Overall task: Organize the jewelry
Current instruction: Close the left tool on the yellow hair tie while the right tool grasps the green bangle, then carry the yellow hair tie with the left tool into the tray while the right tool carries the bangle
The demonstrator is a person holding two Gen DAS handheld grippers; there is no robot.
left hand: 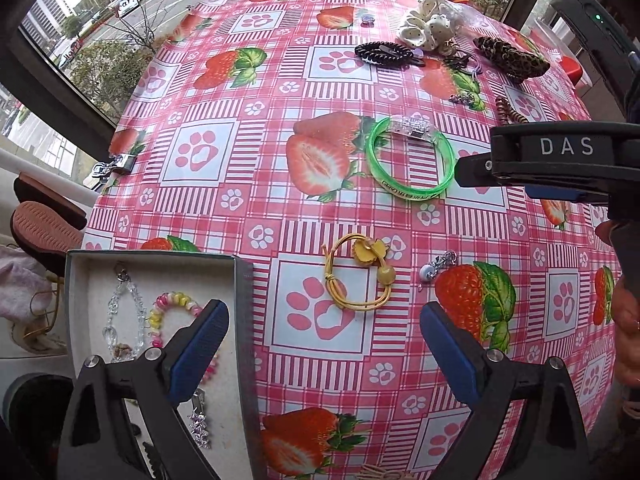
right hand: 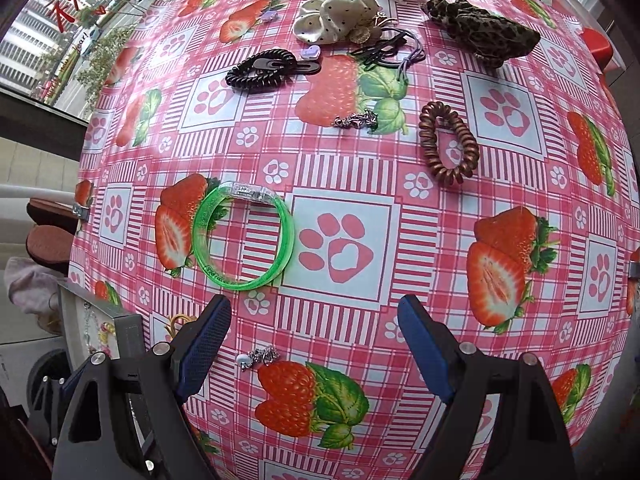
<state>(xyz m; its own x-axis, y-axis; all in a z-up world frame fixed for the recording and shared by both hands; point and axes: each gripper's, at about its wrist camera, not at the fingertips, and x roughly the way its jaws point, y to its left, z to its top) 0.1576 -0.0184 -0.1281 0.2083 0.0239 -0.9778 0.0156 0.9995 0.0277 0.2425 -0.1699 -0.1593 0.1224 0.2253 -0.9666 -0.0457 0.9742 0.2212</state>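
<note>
A grey box (left hand: 243,280) with a white lining sits at the table's near left and holds a clear bead bracelet (left hand: 116,316), a pink-yellow bead bracelet (left hand: 172,304) and a silver charm (left hand: 199,424). My left gripper (left hand: 324,344) is open and empty, its left finger over the box. A yellow cord bracelet (left hand: 356,276) lies just ahead of it. A green bangle (right hand: 244,236) lies ahead of my open, empty right gripper (right hand: 314,344). A small silver charm (right hand: 258,357) lies between its fingers. The right gripper shows in the left wrist view (left hand: 472,172) beside the bangle (left hand: 412,156).
Farther back lie a black coil hair tie (right hand: 260,70), a brown coil tie (right hand: 448,142), a silver chain (right hand: 356,120), a white dotted scrunchie (right hand: 340,12), a leopard scrunchie (right hand: 480,32) and black clips (right hand: 380,50). The pink strawberry tablecloth (right hand: 400,240) ends at the left edge by a window.
</note>
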